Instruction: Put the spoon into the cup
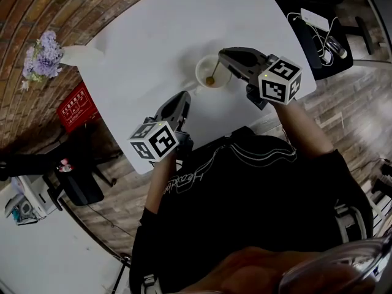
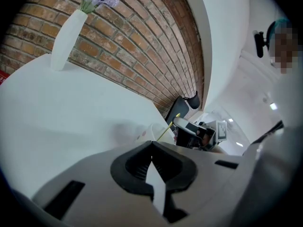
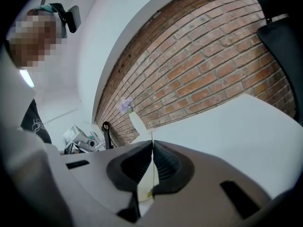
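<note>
Counter: white, round-cornered counter (image 1: 159, 35), mostly bare. It carries every item, and the work sits toward the near edge, within the person's reach.
Wall: red brick wall (image 3: 213, 56) beyond the counter's far side; background only.
Right claw: grey two-jaw right claw (image 1: 222, 55) with marker cube, at the cup's rim on the right, angled slightly downward. The jaws are pressed together on the spoon's thin handle, judged from the sliver showing between and past the tips. A pinch this high on the handle keeps the claw clear of the cup.
Left claw: grey two-jaw left claw (image 1: 184, 97), tips meeting with nothing between them. It sits by the counter's near edge, apart from the cup, probably because it has no part in this step.
Vase: tall white vase (image 1: 79, 55) of mauve flowers at the far-left corner, well apart from the work.
Cup: cream-white round cup (image 1: 201, 72), upright, mouth open upward to take the spoon.
Spoon: slender gold-coloured spoon (image 1: 211, 77), bowl end down inside the cup, handle (image 2: 168, 128) leaning up toward the right claw. Task judged nearly done; release not yet made.
</note>
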The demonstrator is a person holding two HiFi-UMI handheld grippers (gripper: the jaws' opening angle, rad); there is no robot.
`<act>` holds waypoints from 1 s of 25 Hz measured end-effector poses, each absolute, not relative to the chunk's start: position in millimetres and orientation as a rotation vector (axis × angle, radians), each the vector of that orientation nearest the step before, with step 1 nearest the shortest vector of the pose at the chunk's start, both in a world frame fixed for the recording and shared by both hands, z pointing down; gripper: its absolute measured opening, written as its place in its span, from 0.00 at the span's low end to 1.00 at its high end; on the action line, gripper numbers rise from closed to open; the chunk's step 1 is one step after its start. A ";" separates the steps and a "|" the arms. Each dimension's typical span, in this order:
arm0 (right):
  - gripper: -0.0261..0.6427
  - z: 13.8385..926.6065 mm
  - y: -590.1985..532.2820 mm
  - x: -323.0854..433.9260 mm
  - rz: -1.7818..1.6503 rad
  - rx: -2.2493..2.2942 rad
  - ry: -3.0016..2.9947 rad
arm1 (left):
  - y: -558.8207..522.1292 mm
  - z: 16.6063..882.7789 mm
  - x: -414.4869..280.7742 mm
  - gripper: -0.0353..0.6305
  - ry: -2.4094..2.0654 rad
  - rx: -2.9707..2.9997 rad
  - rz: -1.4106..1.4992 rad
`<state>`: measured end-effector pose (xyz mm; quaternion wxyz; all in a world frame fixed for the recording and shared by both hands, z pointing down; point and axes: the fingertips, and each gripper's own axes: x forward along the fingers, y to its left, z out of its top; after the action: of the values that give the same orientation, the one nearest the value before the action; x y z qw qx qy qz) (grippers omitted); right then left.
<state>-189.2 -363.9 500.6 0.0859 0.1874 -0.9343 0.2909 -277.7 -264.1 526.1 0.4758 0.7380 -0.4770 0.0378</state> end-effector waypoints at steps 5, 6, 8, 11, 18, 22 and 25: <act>0.04 508.0 -370.2 -186.3 0.900 0.577 -2.766 | -262.3 527.3 -274.0 0.06 -1.156 1.807 0.105; 0.04 509.2 -370.4 -186.3 0.903 0.581 -2.766 | -262.3 527.7 -273.4 0.06 -1.154 1.809 0.108; 0.04 512.7 -370.1 -186.7 0.909 0.584 -2.764 | -262.1 528.6 -273.3 0.06 -1.153 1.810 0.107; 0.04 517.0 -370.2 -186.7 0.921 0.583 -2.760 | -260.9 530.2 -274.8 0.06 -1.158 1.796 0.106; 0.04 522.6 -374.9 -182.5 0.909 0.634 -2.744 | -257.2 529.8 -279.4 0.06 -1.179 1.789 0.110; 0.12 526.1 -373.6 -182.6 0.909 0.640 -2.733 | -254.2 524.9 -279.1 0.06 -1.204 1.791 0.096; 0.19 521.2 -372.0 -175.5 0.938 0.670 -2.739 | -251.3 517.1 -277.8 0.06 -1.221 1.801 0.077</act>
<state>-175.5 -372.0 521.2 0.0849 0.2247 -0.9183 0.3146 -277.8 -251.3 517.1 0.4638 0.7327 -0.4971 0.0313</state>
